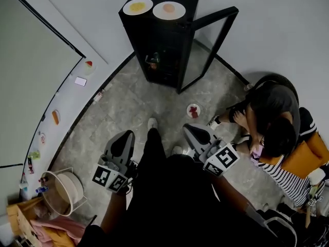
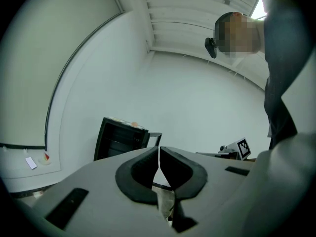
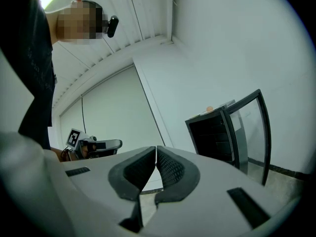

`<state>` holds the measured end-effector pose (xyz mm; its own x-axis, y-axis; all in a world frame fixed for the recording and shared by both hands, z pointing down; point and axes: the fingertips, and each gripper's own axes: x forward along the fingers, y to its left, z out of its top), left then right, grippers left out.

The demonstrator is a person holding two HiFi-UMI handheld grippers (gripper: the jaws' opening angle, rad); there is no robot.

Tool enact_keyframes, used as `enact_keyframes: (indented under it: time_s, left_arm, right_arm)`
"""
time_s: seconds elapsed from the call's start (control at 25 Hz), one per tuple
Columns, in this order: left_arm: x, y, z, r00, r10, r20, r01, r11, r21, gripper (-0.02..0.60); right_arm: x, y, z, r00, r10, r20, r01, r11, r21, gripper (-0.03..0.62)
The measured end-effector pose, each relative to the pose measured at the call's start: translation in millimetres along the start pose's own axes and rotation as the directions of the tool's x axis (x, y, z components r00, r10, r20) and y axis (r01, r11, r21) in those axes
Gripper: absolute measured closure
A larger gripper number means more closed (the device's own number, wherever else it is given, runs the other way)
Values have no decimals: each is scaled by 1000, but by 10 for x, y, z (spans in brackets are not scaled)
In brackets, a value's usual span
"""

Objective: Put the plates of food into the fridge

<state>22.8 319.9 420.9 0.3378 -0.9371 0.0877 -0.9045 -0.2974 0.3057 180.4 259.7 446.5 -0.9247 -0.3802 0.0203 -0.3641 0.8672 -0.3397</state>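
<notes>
Grey floor bears a fridge at twelve o'clock; plates atop look stiff, fragile, best rim-pinched; left tool and right tool sit pressed together, empty.

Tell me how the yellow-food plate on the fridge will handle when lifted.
The plate looks rigid and shallow, so gripped at one rim it would likely tilt. Its yellow food lies flat and might slide if tilted. It sits by the edge of the fridge top, so a push could knock it off.

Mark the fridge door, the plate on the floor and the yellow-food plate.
fridge door (image 1: 209,46), head view, glass pane.
floor plate (image 1: 188,110), head view, left rim.
yellow-food plate (image 1: 126,7), head view, left rim.
</notes>
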Motion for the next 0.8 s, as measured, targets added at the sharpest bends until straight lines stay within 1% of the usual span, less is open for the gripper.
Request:
enact_keyframes:
  time_s: [0.12, 0.28, 0.48, 0.6, 0.8]
  left_arm:
    - [79, 77, -9, 1000, -15, 2, 15, 1000, 2, 549]
    - [286, 323, 1, 1000, -27, 1, 27, 1000, -14, 549]
    - [578, 634, 85, 998, -62, -9, 62, 998, -32, 549]
    - [782, 837, 125, 996, -79, -28, 79, 997, -25, 550]
    - [1051, 1273, 233, 997, -73, -36, 72, 997, -41, 549]
  right_arm:
    - [106, -84, 0, 1000, -8, -1, 8, 1000, 8, 566]
    - [345, -216, -15, 1000, -9, -15, 9, 1000, 8, 566]
    - [678, -384, 2, 999, -30, -32, 32, 997, 69, 566]
    - [901, -533, 50, 998, -47, -29, 50, 995, 91, 566]
    - [1348, -744, 92, 998, -49, -49, 54, 993, 102, 566]
